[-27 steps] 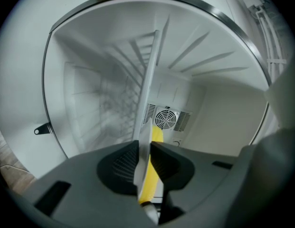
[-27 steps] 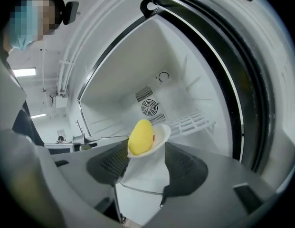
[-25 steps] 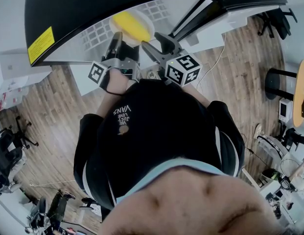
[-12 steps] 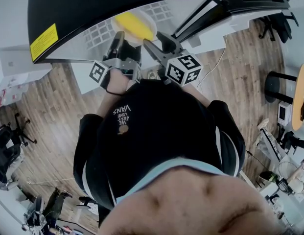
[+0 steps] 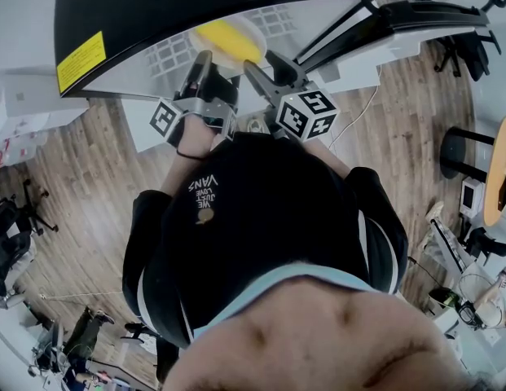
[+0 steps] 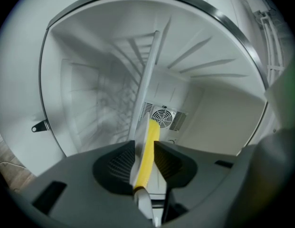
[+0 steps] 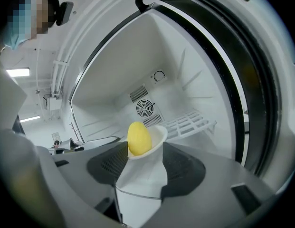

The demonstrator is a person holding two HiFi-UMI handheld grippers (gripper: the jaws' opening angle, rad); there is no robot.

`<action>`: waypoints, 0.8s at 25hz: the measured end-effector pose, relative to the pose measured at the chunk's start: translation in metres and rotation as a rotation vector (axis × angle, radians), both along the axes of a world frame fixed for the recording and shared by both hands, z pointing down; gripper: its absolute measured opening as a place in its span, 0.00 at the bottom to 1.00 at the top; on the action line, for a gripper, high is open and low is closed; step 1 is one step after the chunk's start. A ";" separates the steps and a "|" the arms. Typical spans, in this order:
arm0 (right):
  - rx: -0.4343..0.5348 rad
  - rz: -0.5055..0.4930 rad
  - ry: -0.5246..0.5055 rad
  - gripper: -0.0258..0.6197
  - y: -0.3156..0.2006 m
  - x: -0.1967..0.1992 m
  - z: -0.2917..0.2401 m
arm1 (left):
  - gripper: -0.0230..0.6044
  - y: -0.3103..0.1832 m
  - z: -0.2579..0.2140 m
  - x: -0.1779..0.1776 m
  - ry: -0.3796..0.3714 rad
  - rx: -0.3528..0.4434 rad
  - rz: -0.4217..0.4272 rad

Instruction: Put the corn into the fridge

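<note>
Currently my left gripper [image 6: 145, 158] and my right gripper [image 7: 142, 161] each clamp a side of the white plate [image 7: 159, 134], I judge to carry it level so the corn [image 7: 139, 138] riding on it can't roll, just at the mouth of the open fridge [image 7: 195, 80].

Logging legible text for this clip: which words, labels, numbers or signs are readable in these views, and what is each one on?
"WE JUST LOVE VANS": white print, upside down in the head view, on the person's black garment.
Yellow rectangular sticker on the black fridge door: print too small to read.
Black-and-white square markers on the cubes: coded patterns, no words.
Both gripper views: nothing legible.
</note>
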State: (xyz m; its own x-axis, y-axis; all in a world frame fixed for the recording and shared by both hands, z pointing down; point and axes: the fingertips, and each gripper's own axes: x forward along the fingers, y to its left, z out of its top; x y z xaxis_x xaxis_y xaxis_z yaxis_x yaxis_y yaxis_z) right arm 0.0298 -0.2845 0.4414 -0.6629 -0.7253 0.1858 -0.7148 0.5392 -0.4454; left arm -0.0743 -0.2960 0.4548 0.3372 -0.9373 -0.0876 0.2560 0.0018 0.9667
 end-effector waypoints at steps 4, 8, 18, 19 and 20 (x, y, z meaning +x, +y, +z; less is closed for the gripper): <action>-0.004 0.007 0.001 0.40 -0.005 0.000 0.002 | 0.20 0.001 0.000 0.002 0.011 0.011 0.008; -0.005 0.006 0.001 0.40 -0.009 -0.003 0.001 | 0.20 0.005 -0.004 0.002 0.012 0.023 0.018; -0.003 -0.013 0.000 0.40 -0.018 -0.010 0.000 | 0.20 0.015 -0.005 -0.002 0.022 0.025 0.013; -0.004 -0.014 0.001 0.40 -0.019 -0.011 0.000 | 0.20 0.015 -0.005 -0.003 0.022 0.024 0.008; -0.004 -0.016 0.001 0.40 -0.020 -0.012 0.000 | 0.20 0.016 -0.005 -0.005 0.020 0.024 0.003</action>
State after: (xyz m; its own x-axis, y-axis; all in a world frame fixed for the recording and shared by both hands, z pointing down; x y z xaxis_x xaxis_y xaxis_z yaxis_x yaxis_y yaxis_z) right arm 0.0182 -0.3046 0.4411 -0.6742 -0.7139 0.1891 -0.7065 0.5488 -0.4469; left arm -0.0793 -0.2802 0.4503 0.3377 -0.9340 -0.1170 0.2754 -0.0208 0.9611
